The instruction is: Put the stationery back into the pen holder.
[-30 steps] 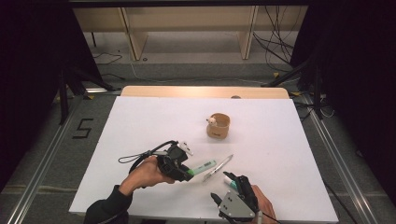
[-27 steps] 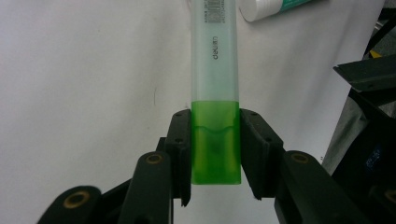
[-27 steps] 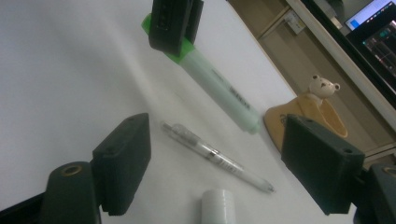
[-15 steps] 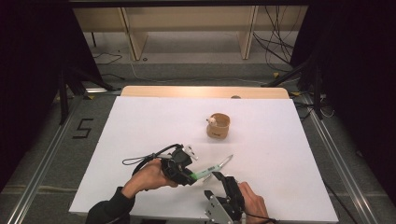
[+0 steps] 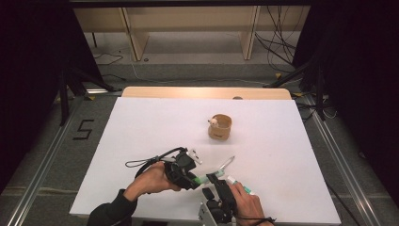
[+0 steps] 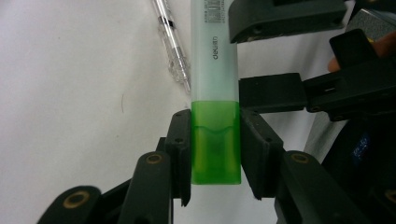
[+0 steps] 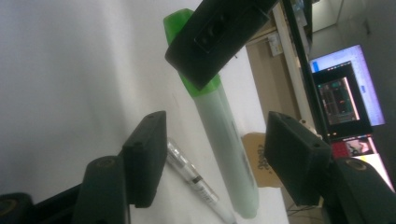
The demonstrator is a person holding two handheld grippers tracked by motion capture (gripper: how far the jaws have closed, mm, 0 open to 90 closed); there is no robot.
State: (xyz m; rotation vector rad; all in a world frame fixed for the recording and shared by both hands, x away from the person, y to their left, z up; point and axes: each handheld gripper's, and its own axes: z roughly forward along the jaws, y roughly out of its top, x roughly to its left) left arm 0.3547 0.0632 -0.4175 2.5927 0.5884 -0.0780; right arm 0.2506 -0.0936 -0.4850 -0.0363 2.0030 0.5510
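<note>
A highlighter (image 6: 215, 70) with a pale body and a green cap (image 6: 215, 144) is held level just above the white table (image 5: 141, 127). My left gripper (image 6: 215, 154) is shut on the green cap, pads pressed on both sides. My right gripper (image 7: 219, 158) has its jaws either side of the pale body (image 7: 226, 140), with a gap on each side; they have just been closing. In the high view the left gripper (image 5: 192, 180) and right gripper (image 5: 217, 182) meet at the highlighter (image 5: 203, 179) near the front edge.
A clear pen (image 5: 227, 164) lies on the table just beyond the highlighter. A small wooden cup (image 5: 219, 127) stands farther back at centre right. A white and teal pen (image 5: 241, 187) lies beside the right hand. A lit monitor (image 7: 348, 93) is off the table.
My right gripper has moved left and forward to the highlighter, and its jaws have narrowed around the pale body. The left gripper keeps its hold on the cap, nearly still.
</note>
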